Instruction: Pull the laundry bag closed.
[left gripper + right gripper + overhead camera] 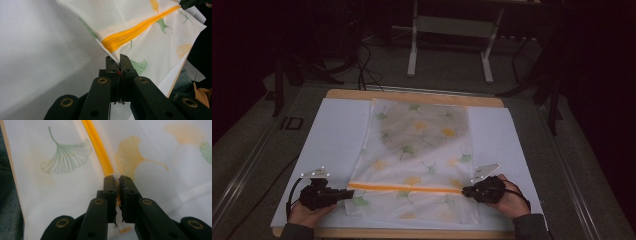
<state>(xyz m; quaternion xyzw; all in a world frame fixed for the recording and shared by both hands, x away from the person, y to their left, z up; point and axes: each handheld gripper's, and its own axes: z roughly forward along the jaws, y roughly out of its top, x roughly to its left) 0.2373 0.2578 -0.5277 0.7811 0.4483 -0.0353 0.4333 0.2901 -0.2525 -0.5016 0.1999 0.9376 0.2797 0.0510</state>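
A white mesh bag (419, 150) printed with green and yellow ginkgo leaves lies flat on the table. An orange zipper (404, 188) runs across its near part. My left gripper (350, 193) is shut on the bag's edge at the zipper's left end; in the left gripper view the jaws (119, 60) pinch the fabric corner just below the zipper (132, 33), pulling it taut. My right gripper (465, 190) is shut at the zipper's right end. In the right gripper view an orange bit sits between its pads (116, 180), where the zipper (97, 147) stops.
A white mat (332, 140) covers the wooden table (412, 95), with bare mat on both sides of the bag. The table's near edge is close behind both hands. A metal stand (449, 30) and cables (364, 65) are on the dark floor beyond the far edge.
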